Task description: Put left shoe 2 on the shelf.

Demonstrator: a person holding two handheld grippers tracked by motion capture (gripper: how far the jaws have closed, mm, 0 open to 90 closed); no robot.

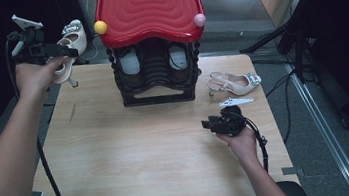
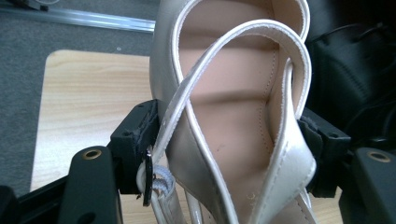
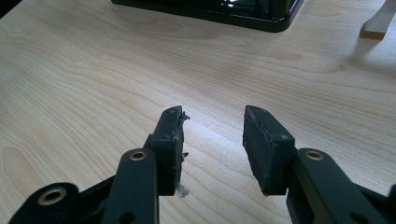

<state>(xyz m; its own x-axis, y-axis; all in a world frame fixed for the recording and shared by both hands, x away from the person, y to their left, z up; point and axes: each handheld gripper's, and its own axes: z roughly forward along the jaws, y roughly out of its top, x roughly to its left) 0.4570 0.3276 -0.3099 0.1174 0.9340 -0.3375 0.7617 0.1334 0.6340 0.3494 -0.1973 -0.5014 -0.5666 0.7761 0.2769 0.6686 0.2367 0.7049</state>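
The high view is looking forward and down from above the person's side, taking in the whole worktop (image 1: 159, 155). The left gripper view is sitting very close behind a cream shoe (image 2: 233, 116), facing down past it to a worktop corner. The right gripper view is skimming low over the same wooden worktop, facing the black rack (image 3: 224, 11).

- The surface (image 1: 134, 158) is a light wood-grain board, roughly square, with rounded corners.
- The floor (image 1: 315, 151) around it is grey carpet.
- A metal rail (image 1: 325, 132) runs along the floor at the right, from near to far.
- Black cables (image 1: 281, 85) lie on the carpet beside the rail.
- Dark stand legs (image 1: 276, 37) rest on the floor at the far right.
- The left and right margins of the room are in deep shadow.
- Light falls evenly on the board from above; a soft glare shows on the wood.
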